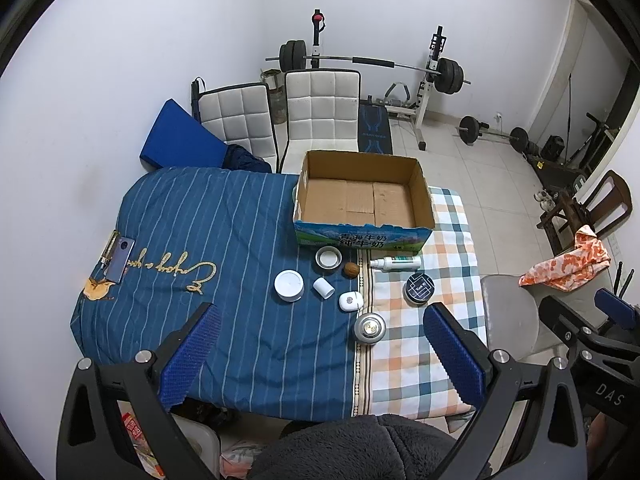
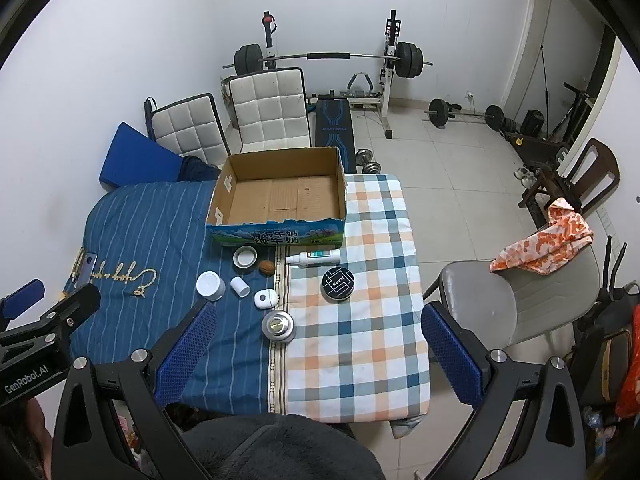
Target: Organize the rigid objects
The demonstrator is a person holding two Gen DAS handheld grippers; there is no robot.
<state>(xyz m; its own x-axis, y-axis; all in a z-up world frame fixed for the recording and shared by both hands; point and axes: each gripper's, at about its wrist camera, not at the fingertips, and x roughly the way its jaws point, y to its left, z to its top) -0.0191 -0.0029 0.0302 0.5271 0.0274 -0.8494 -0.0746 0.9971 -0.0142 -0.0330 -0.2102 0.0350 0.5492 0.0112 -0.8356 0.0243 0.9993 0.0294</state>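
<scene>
Above the table [image 1: 240,220], both tools [image 1: 320,356] [image 2: 316,356] hover open, empty.

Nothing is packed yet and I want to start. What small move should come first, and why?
Probably lower the right claw onto the silver round tin: it lies nearest, both claws are open and empty, and the cardboard box holds nothing.

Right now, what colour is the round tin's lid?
Black with white line patterns on the round tin, clearest in the right wrist view.
</scene>
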